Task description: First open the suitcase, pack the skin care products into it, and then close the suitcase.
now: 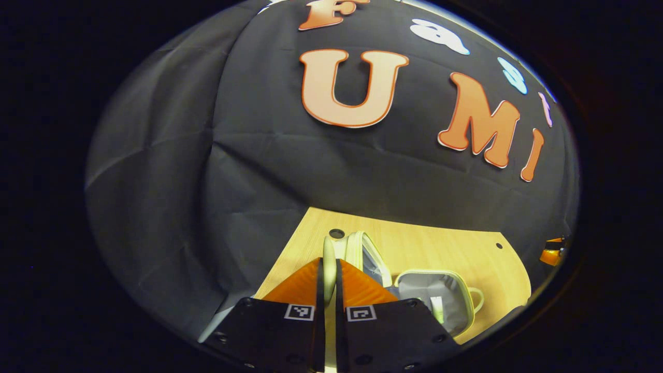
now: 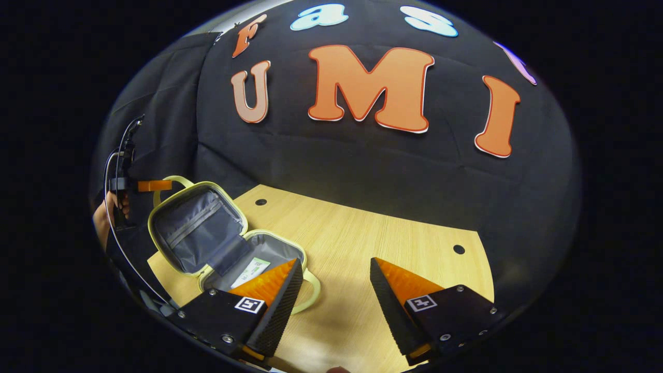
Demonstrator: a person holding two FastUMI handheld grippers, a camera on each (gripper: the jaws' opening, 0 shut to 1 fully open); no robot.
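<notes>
A small pale-yellow suitcase lies open on the wooden table point(image 2: 393, 243). Its lid point(image 2: 194, 228) stands upright, showing a grey lining, and its base point(image 2: 274, 248) holds a flat white skin care product point(image 2: 251, 270). In the left gripper view the lid point(image 1: 365, 254) shows edge-on, with the base point(image 1: 440, 295) and the product point(image 1: 437, 308) to its right. My left gripper point(image 1: 329, 265) is shut on the lid's pale handle point(image 1: 329, 259); in the right gripper view it point(image 2: 153, 185) shows at the lid's top. My right gripper point(image 2: 336, 269) is open above the table, right of the base, holding nothing.
The base's own loop handle point(image 2: 312, 290) sticks out toward my right gripper. A hand point(image 2: 106, 217) and a cable point(image 2: 116, 228) show behind the lid. The tabletop has small round holes point(image 2: 458, 249) and meets the booth's black cloth wall point(image 2: 362, 171) at the back.
</notes>
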